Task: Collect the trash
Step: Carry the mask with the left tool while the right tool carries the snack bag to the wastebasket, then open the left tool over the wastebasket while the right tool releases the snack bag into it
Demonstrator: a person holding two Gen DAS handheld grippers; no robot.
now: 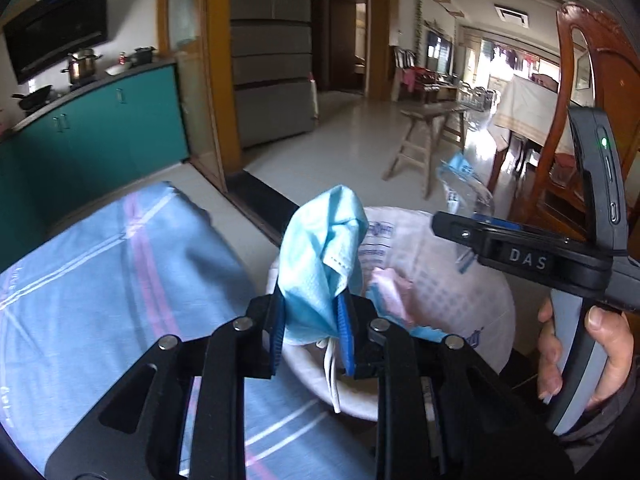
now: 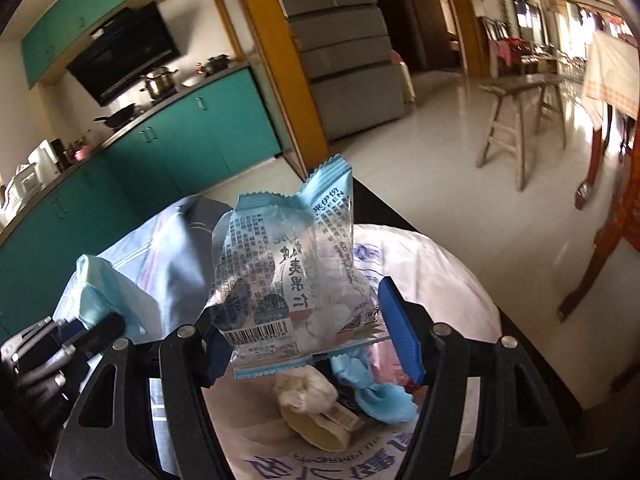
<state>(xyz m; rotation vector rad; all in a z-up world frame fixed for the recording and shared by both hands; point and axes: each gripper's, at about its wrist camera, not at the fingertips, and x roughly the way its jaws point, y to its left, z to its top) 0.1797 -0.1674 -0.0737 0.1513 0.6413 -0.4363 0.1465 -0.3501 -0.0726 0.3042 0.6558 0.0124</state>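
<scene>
Left wrist: left gripper (image 1: 311,334) clamps soft, limp mask (image 1: 322,256) over bin (image 1: 460,280). Right gripper (image 2: 316,344) grips light, crinkly, slippery wrapper (image 2: 288,276) at its bottom seam, above bin.

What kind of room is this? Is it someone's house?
Most likely a home, where the kitchen opens onto a dining and living area. You can see teal cabinets with a pot on the stove, a big fridge, and a wooden stool on the tiled floor.
</scene>
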